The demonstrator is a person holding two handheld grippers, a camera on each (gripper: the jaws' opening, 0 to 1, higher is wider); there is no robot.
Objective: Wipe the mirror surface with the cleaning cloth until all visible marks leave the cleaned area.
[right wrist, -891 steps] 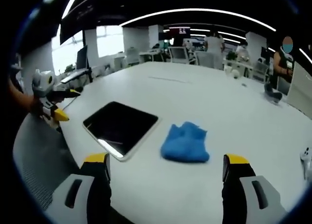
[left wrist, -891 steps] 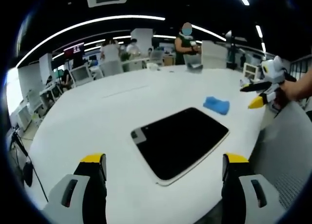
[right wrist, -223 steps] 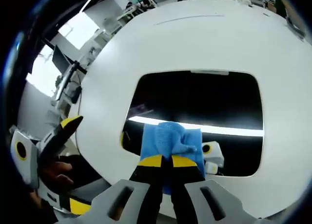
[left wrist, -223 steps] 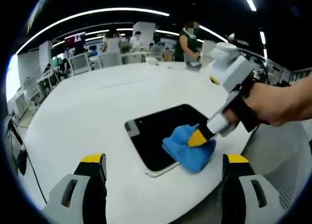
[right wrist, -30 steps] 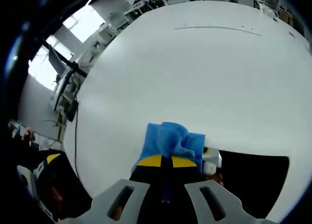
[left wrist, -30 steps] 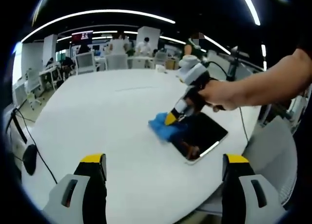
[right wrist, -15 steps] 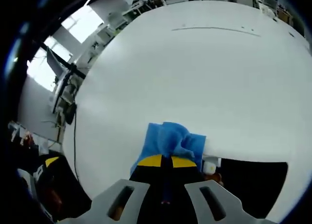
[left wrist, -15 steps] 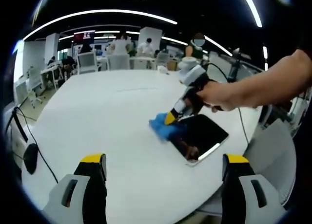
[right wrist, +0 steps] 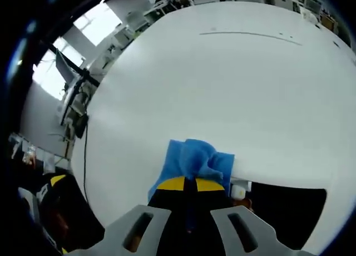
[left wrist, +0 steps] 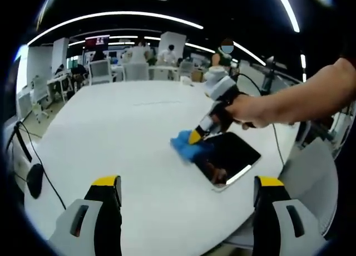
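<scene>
Right gripper (right wrist: 191, 185) was clenched on the cleaning cloth (right wrist: 194, 159), pressing it at the mirror (left wrist: 231, 156) edge on the white table (left wrist: 111, 133); left gripper (left wrist: 189, 196) hung released, well apart from both; no marks were discernible on the dark glass; wiping appeared well advanced, completion unconfirmed.

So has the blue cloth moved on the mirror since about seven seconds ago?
Yes. The blue cloth, clamped in the right gripper, has gone from the mirror's near corner to its far edge, overlapping the white table.
</scene>
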